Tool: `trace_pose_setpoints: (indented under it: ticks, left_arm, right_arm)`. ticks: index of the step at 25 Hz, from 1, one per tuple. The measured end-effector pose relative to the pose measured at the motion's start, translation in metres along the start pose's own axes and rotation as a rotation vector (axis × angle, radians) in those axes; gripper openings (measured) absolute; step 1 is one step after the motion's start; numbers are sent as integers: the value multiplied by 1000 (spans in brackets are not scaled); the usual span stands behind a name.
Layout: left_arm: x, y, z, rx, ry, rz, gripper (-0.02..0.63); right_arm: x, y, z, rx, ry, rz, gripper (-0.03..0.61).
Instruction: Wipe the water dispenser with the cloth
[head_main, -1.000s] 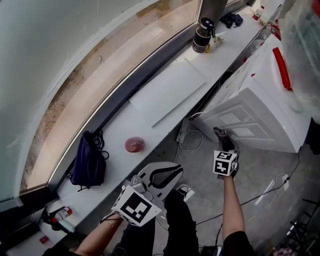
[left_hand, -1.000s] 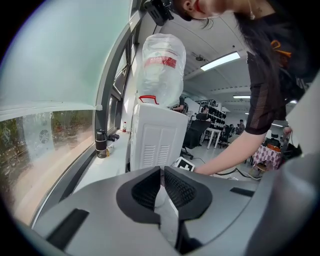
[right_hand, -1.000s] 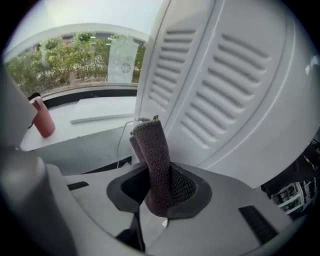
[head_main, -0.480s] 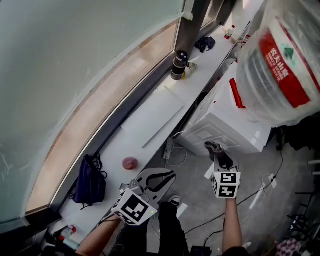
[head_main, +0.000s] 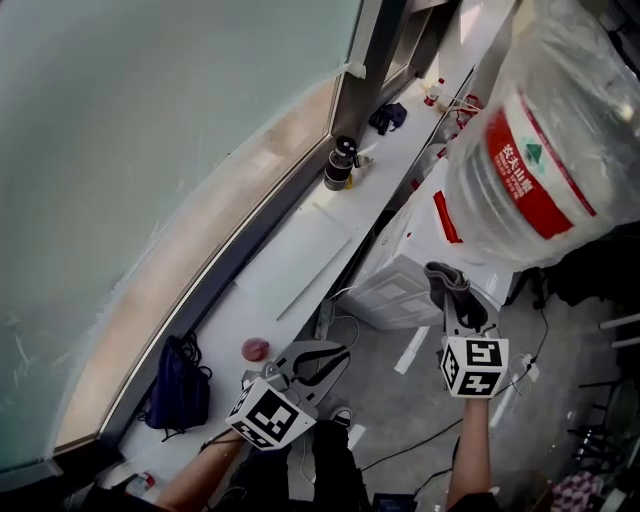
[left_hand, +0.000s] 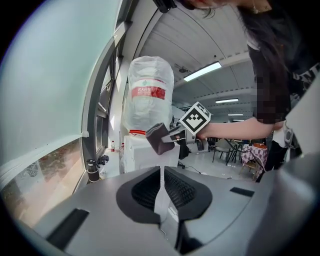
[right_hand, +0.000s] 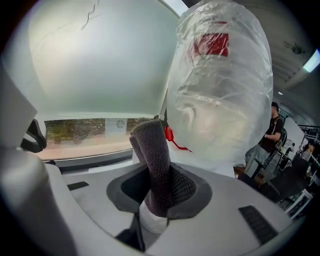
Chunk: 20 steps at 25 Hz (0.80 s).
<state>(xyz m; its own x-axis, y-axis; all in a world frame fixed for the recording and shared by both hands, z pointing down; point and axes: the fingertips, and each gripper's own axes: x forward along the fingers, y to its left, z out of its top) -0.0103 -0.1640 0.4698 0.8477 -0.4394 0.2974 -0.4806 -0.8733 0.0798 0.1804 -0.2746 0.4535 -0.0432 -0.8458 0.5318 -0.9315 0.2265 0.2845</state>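
The white water dispenser (head_main: 398, 285) stands by the window ledge with a plastic-wrapped bottle (head_main: 530, 150) on top. My right gripper (head_main: 460, 310) is shut on a folded dark grey cloth (head_main: 447, 283), held up beside the dispenser's near side just under the bottle. In the right gripper view the cloth (right_hand: 152, 160) sticks up between the jaws of the right gripper (right_hand: 157, 187), with the bottle (right_hand: 220, 85) close ahead. My left gripper (head_main: 340, 350) hangs low at the left, shut and holding nothing. The left gripper (left_hand: 162, 172) looks at the cloth (left_hand: 159, 139) and dispenser (left_hand: 137, 152).
A white window ledge (head_main: 300, 255) runs along the left, with a dark blue bag (head_main: 180, 385), a small red round thing (head_main: 254, 349) and a black cylinder (head_main: 340, 165) on it. Cables and a power strip (head_main: 325, 320) lie on the floor. A person (right_hand: 274, 125) stands behind.
The head view has tilted up, so the bottle now fills the upper right. My right gripper has risen with the cloth along the dispenser toward the bottle. The left gripper stays low.
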Motion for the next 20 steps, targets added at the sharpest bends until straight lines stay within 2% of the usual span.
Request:
trace_pose_setpoints:
  ticks: [4, 8, 13, 20]
  left_arm:
    - [-1, 2, 1, -6, -9, -2, 37]
    - [-7, 9, -20, -37, -1, 14, 37]
    - [-16, 25, -51, -87, 23, 68, 37]
    - [-26, 51, -90, -142, 7, 185, 37]
  right_arm:
    - [16, 13, -12, -48, 34, -29, 101]
    - [49, 41, -43, -110, 71, -31, 103]
    - [101, 67, -97, -197, 122, -69, 103]
    - [166, 91, -184, -250, 253, -49, 103]
